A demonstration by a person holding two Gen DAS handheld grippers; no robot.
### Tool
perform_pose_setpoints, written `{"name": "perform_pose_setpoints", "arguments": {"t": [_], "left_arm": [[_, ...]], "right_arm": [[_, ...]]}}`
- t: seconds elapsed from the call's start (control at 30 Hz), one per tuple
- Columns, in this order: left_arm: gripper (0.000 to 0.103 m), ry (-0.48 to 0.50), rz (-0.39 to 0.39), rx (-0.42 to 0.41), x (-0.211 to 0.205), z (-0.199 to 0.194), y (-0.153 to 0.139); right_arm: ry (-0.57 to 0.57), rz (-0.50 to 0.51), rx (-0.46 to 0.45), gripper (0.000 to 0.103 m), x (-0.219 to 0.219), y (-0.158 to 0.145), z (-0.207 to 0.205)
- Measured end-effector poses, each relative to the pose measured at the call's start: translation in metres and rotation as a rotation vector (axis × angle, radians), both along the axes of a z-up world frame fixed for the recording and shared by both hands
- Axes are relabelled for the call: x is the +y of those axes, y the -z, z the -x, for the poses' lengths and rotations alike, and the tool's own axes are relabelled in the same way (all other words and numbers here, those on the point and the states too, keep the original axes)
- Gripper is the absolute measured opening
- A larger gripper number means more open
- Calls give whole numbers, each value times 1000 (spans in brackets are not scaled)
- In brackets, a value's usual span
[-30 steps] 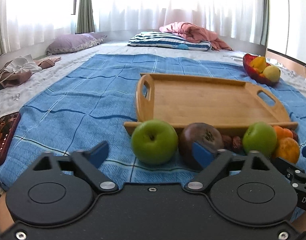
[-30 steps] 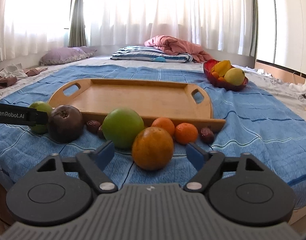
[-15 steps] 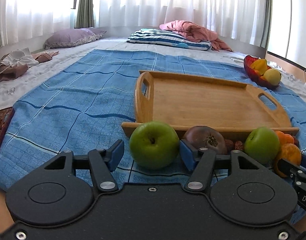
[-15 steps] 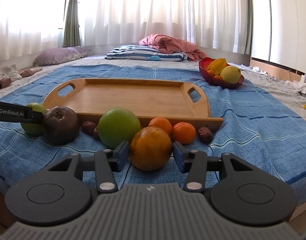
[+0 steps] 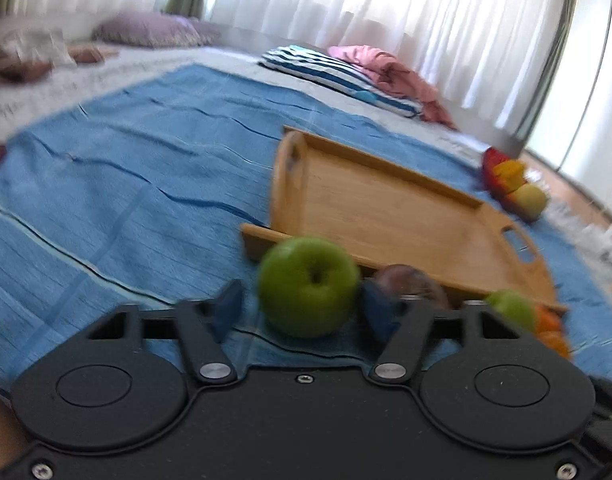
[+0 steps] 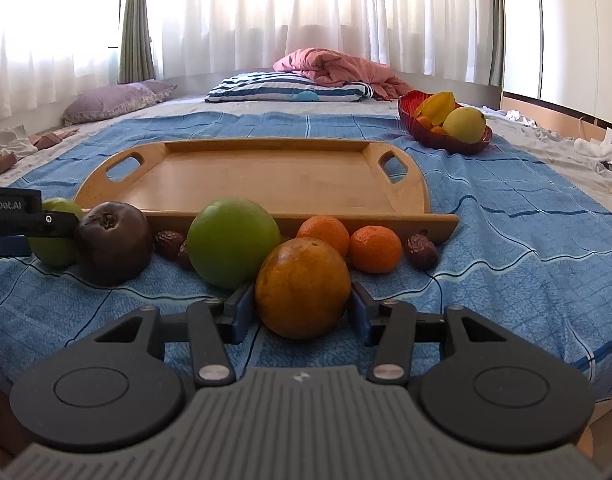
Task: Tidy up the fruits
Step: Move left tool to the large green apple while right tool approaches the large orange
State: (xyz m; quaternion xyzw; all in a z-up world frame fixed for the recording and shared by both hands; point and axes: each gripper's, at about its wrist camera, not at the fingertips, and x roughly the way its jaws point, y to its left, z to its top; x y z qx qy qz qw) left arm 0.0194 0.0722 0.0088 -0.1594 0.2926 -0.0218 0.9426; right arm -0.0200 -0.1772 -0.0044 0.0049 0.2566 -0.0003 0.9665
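Observation:
A green apple (image 5: 308,286) sits between the blue pads of my left gripper (image 5: 302,308); the right pad touches it, the left pad stands slightly off, and the view is tilted and blurred. My right gripper (image 6: 302,312) is shut on a large orange (image 6: 303,288) on the blue blanket. An empty wooden tray (image 6: 266,176) lies just behind the fruit row and shows in the left wrist view (image 5: 402,216). In front of it lie a dark purple fruit (image 6: 114,242), a big green fruit (image 6: 233,242), two small oranges (image 6: 372,248) and dates (image 6: 421,251).
A red bowl (image 6: 446,136) with yellow fruit stands at the back right on the blue blanket (image 6: 526,240). A striped pillow (image 6: 290,88) and a pink blanket (image 6: 338,68) lie at the far end. The bed's front edge is just under the grippers.
Both grippers closed in from wide open: the right pads now press the large orange, the left pads have come in around the green apple. The left view has tilted and blurred.

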Motion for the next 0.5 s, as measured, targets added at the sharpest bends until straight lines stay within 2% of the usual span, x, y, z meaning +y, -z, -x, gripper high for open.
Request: {"name": "perform_pose_setpoints", "arguments": {"t": [0.27,0.5], "left_arm": [[55,-13,-117,-28,-16,10,-8],[54,-18,-186,-64,-25,21,-18]], "right_arm": [[4,-33,-5,52,-1,-6,6],[-3,-36,-27,52,-3,-13,11]]}}
